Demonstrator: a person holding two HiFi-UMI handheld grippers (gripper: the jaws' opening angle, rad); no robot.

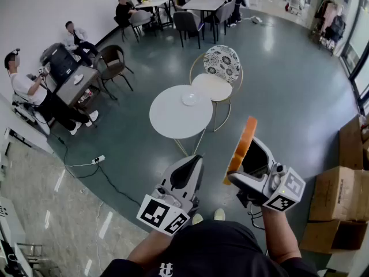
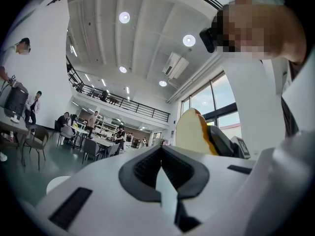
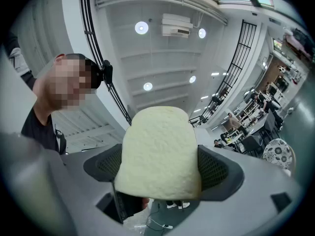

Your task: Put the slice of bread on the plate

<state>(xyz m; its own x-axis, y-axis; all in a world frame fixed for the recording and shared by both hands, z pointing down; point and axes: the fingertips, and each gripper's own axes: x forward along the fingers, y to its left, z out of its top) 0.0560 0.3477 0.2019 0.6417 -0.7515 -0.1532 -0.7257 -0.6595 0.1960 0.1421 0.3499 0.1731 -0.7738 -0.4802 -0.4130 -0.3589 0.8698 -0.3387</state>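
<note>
Our right fingers (image 3: 219, 167) grip the bread (image 3: 158, 151) by its side edges, and the slice stands upright between them in the air. Our left fingers (image 2: 142, 168) are closed on nothing. Well ahead, the plate (image 1: 189, 99) sits on the round counter (image 1: 170, 123).

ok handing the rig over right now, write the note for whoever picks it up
Right gripper: jaws closed on the slice of bread, held upright in the air in front of the body.
Left gripper: jaws together, nothing between them, held beside the right one.
Plate: on the round white table ahead, nothing on it.
Done: the bread is picked up.
Left: walk up to the table, lower the bread flat onto the plate, open the right jaws and pull back.
</note>
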